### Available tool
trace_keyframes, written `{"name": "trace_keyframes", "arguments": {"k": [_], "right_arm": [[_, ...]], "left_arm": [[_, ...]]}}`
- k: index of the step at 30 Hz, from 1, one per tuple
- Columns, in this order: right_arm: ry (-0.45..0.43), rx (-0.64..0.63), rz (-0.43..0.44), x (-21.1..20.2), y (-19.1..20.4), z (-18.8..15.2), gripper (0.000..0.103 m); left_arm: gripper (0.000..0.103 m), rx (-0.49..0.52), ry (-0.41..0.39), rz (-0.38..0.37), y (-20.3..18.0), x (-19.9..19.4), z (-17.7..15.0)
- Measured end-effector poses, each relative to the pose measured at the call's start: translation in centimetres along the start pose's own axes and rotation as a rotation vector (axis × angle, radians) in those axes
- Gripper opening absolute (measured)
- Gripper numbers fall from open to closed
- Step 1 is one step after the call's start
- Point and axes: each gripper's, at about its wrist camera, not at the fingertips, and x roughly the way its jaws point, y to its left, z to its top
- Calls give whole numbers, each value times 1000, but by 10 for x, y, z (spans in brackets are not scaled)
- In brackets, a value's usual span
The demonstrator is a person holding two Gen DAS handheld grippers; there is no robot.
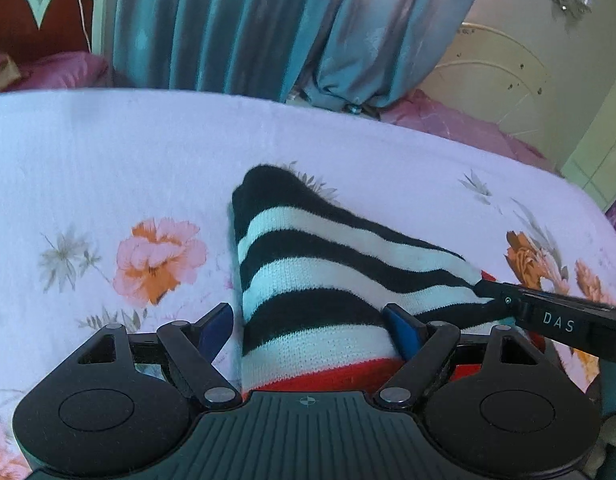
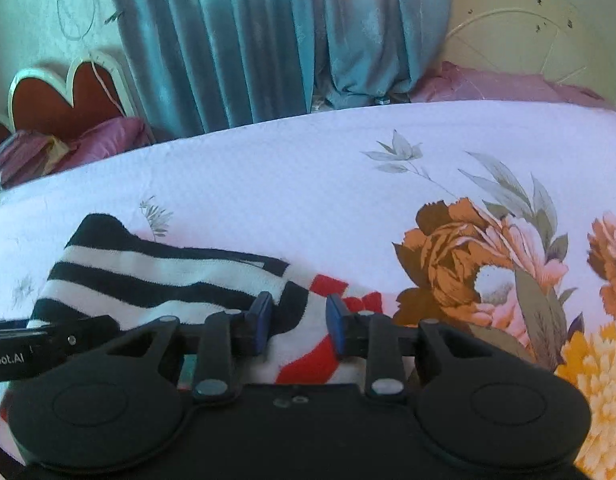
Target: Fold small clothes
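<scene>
The striped knit garment, black and white with red at the near end, is lying on the floral bedsheet. The left gripper is sitting wide apart, straddling the cloth without pinching it. The right gripper is standing narrow over the red-and-white part; can't tell if it's actually pinching.

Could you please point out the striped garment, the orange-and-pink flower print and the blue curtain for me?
Striped garment [image 1: 308,276]: left wrist view, on a white stripe mid-cloth.
Orange-and-pink flower print [image 1: 160,260]: left wrist view, centre of the bloom left of the garment.
Blue curtain [image 2: 236,40]: right wrist view, on a middle fold.
</scene>
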Motion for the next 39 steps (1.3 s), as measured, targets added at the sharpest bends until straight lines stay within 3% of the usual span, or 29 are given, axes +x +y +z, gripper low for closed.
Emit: {"name": "trace_keyframes", "arguments": {"k": [3,5,7,9,13,22,27,31,34,39], "right_arm": [[-27,-10,-8,-5,2,-3,27],[-28,-10,-9,0,1,-6,27],[-10,-29,-15,-2,5,-1,29],[-18,-32,-6,-13,6,1,30],[-55,-13,34,-41,4,-2,32],[-69,-69,111,-93,11,-35,31],[-64,-119,101,-112,16,-61,31],[-23,-135,51,-104,12,-80,27],[-41,-121,55,-115,11,-79,28],[-56,-119,90,-142,10,-92,28]], "left_arm": [[81,52,-32,23,-7,-2,-1],[81,-1,-2,10,-2,2,0],[81,10,-4,17,-3,-1,1],[81,54,-26,34,-7,-9,-1],[81,41,-29,19,-7,-27,-6],[81,79,-24,-5,-10,-71,-35],[81,56,-20,-22,-8,-90,-58],[81,64,-22,-31,-3,-92,-78],[81,22,-17,-28,1,-103,-81],[81,62,-14,-34,1,-121,-99]]}}
